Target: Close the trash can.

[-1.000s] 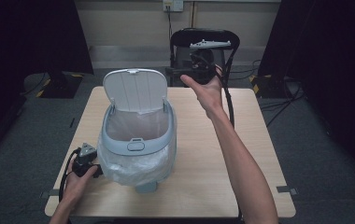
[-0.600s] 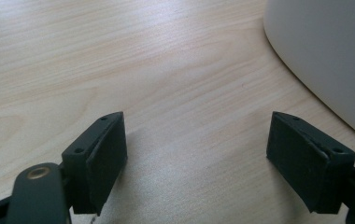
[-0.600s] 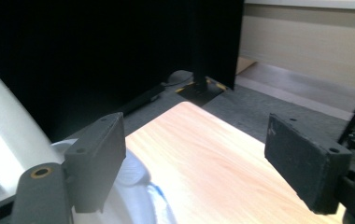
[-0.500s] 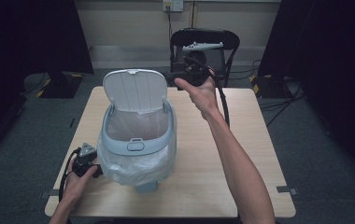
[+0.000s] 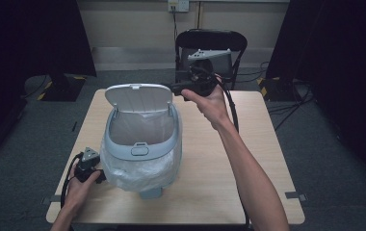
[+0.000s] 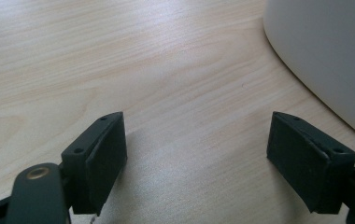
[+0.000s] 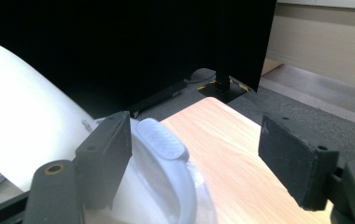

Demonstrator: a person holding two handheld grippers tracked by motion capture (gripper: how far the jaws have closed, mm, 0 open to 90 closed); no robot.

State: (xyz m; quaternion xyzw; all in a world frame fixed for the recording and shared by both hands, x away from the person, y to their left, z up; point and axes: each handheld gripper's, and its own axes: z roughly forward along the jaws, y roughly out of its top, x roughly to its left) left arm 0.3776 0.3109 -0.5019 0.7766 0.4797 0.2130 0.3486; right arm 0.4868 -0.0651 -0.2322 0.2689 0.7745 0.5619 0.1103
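Basically, bin [image 5: 141, 144] sits on table [image 5: 248, 183] left of centre, lid [image 5: 138, 98] flipped up, clear bag [image 5: 137, 169] draped over its rim. Right gripper [image 5: 177, 88] hangs beside the lid's right edge, jaws wide apart, holding nothing. Left gripper [image 6: 196, 156] rests on the tabletop beside the bin's base, jaws spread, holding nothing.

High view sat above the person's side, looked forward and down over the whole table [image 5: 248, 159], chair and floor beyond. Left gripper view rode low, close to the tabletop, facing the bin [image 6: 325, 56] wall just beside it. Right gripper view hung higher near the open lid [image 7: 21, 116], facing across the bin's rim toward the table's far corner; all three shared bin and tabletop.
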